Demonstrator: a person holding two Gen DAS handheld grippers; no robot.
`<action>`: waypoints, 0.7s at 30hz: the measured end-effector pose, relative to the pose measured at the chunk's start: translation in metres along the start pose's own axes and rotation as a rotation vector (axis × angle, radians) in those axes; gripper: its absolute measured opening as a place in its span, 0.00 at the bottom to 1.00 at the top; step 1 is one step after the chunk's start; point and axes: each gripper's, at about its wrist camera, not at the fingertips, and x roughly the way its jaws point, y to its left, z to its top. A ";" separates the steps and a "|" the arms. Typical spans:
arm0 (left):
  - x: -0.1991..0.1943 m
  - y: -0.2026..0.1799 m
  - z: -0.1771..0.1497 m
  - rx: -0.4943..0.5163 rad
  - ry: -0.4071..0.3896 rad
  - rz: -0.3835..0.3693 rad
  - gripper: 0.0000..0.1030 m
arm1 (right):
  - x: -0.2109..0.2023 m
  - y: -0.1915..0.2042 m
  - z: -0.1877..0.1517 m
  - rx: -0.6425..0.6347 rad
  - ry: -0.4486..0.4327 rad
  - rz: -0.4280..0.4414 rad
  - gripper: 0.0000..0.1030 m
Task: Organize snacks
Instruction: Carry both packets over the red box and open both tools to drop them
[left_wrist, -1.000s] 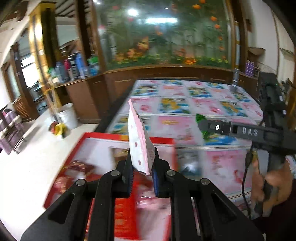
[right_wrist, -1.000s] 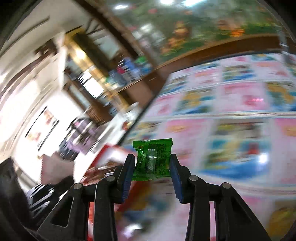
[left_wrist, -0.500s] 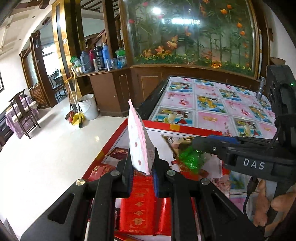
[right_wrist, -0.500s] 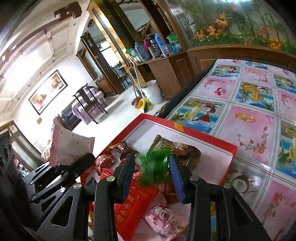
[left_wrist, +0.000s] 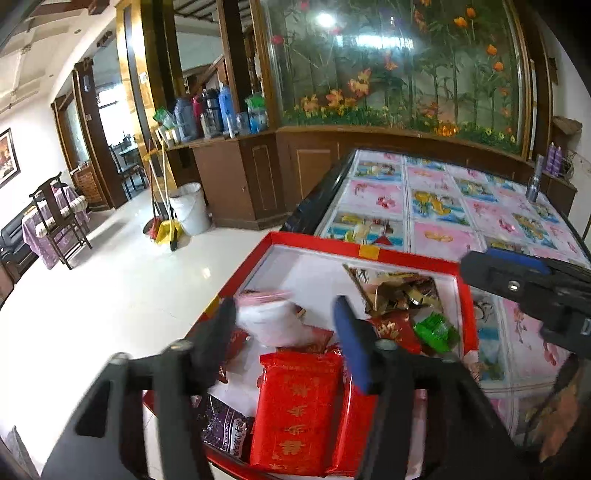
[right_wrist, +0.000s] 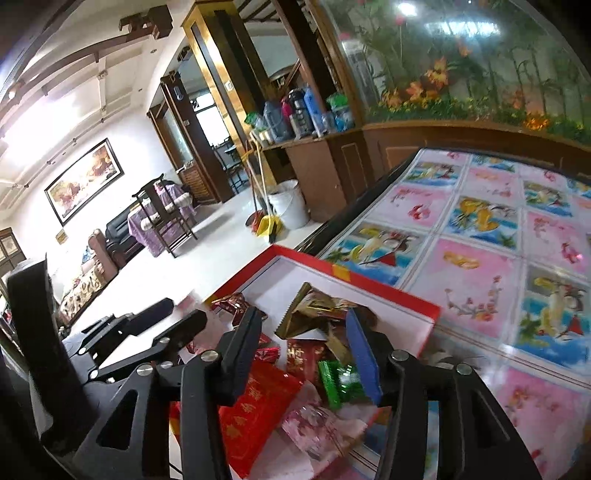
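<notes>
Two hand-held grippers above a red box (left_wrist: 369, 252) with a white lining, set at the near left edge of a table (left_wrist: 443, 206) covered in a pink and blue pictured cloth. Left gripper (left_wrist: 284, 328) with jaws just opened to a middling width, nothing pressed between the pads; a pink-and-white packet (left_wrist: 271, 317) blurred in the gap, apparently dropping free toward the left side of the box. Right gripper (right_wrist: 303, 350) with jaws just parted too, narrower than the left, and likewise empty; a green packet (right_wrist: 338, 380) lying in the box under its blue-padded finger, close beside it but seemingly no longer gripped. In the left view, the same green packet at the right side of the box, against the right wall.

Already inside the box: a large red packet (left_wrist: 295, 406) with gold characters at the near side, a dark purple packet (left_wrist: 227, 428) to its left, gold and brown wrappers (left_wrist: 399, 291) heaped at the far right, smaller red sweets between.

Likely step: release of both snacks into the box, then withdrawal.

Possible trouble from here: pink-and-white packet landing on edge against the left wall, or glancing off the heap and tipping over the low rim onto the floor, since the box overhangs the table edge there. Green packet catching on the blue pad during withdrawal and lifting out again. The two grippers close together above a crowded box, so a careless pull back may knock one against the other or nudge the box farther off the table
</notes>
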 end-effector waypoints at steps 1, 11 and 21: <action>-0.003 0.000 0.000 -0.002 -0.011 0.000 0.71 | -0.008 -0.001 -0.001 -0.005 -0.015 -0.010 0.50; -0.032 0.010 -0.003 -0.014 -0.037 -0.026 0.83 | -0.062 0.002 -0.026 -0.036 -0.077 -0.045 0.62; -0.092 0.041 -0.025 -0.054 -0.160 0.108 0.91 | -0.081 0.034 -0.062 -0.075 -0.078 -0.002 0.63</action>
